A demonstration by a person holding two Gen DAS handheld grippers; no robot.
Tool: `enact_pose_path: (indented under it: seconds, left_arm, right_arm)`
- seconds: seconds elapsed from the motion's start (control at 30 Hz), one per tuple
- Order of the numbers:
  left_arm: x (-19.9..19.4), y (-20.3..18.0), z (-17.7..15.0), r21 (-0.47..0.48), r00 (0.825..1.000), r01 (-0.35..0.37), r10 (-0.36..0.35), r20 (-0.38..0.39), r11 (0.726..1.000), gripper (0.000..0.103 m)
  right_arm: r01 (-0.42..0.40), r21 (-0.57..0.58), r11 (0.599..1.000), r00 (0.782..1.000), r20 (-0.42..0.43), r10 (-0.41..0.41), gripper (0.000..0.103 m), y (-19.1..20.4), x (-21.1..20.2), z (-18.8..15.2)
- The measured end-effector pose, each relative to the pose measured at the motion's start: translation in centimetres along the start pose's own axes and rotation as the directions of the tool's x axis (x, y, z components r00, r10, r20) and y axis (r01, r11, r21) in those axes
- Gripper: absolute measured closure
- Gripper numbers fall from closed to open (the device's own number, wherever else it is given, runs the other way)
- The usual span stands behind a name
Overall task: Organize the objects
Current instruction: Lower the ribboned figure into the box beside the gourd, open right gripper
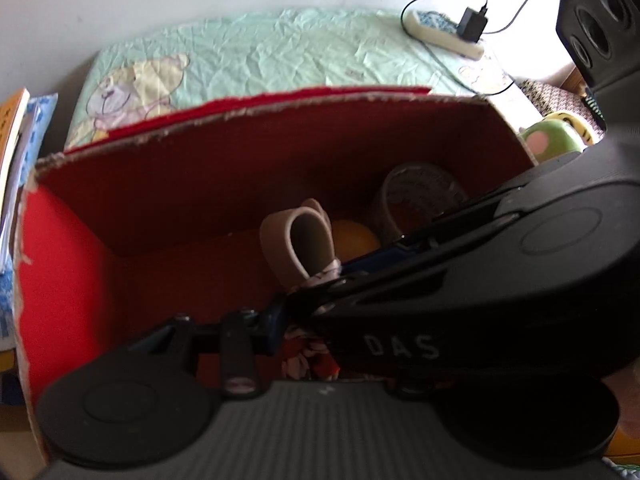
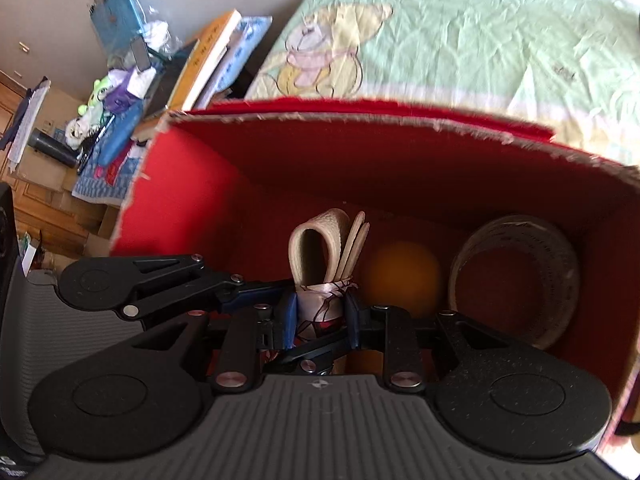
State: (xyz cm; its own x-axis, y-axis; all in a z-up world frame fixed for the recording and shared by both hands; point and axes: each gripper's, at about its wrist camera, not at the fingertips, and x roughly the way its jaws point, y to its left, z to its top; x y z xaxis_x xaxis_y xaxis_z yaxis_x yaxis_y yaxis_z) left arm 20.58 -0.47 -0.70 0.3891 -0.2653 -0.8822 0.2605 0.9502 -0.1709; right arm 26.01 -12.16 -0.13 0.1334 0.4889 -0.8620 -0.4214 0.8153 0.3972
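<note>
Bundle going into my red box, upright.
Left view: my left gripper (image 1: 280, 320), jaw state unclear, low centre beside the beige looped bundle (image 1: 298, 246), loop end up. Right view: my right gripper (image 2: 320, 316) pinches its ribbon-tied base inside the red box (image 2: 192, 200), long axis vertical.

Beige looped strap bundle (image 2: 320, 248) tied with ribbon, standing upright inside red cardboard box (image 2: 180, 200), orange ball (image 2: 404, 276) just beside, woven coil (image 2: 516, 276) lying rightward.

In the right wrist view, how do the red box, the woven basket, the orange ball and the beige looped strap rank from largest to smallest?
1. red box
2. woven basket
3. orange ball and beige looped strap: these look similar in size, and the strap is nearer the camera, so I leave them unranked.
</note>
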Motion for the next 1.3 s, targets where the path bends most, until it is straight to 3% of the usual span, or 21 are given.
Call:
enact_pose_path:
  seconds: [0.2,0.33,0.6,0.77,1.03,1.3]
  left_arm:
    - [0.6,0.2,0.6,-0.012,0.998,-0.038,0.037,-0.056,0.999,0.065]
    - [0.9,0.1,0.7,-0.004,0.994,-0.077,0.076,-0.084,0.997,0.058]
    - [0.5,0.8,0.5,-0.04,0.995,-0.045,0.041,-0.095,0.998,0.037]
    - [0.0,0.7,0.4,-0.04,0.995,-0.076,0.073,-0.075,0.996,0.023]
    - [-0.3,0.1,0.0,-0.003,0.99,-0.127,0.126,-0.059,0.992,0.02]
    - [-0.3,0.4,0.1,0.005,0.98,-0.192,0.192,-0.052,0.981,0.02]
  right_arm:
    - [-0.016,0.021,1.0,1.0,-0.018,0.017,0.077,-0.8,1.1,0.3]
    - [-0.022,0.025,0.999,1.0,-0.015,0.022,0.078,-1.1,1.6,0.3]
    - [-0.05,0.105,0.993,0.999,-0.003,0.05,0.079,-2.5,2.1,-0.2]
    - [-0.03,0.117,0.993,0.999,0.038,0.025,0.076,-2.9,1.0,-0.5]
    - [-0.048,0.153,0.987,0.996,0.079,0.037,0.076,-3.9,-0.2,-0.9]
    - [0.071,0.12,0.99,0.978,0.188,-0.093,0.073,-3.5,-2.8,-2.2]
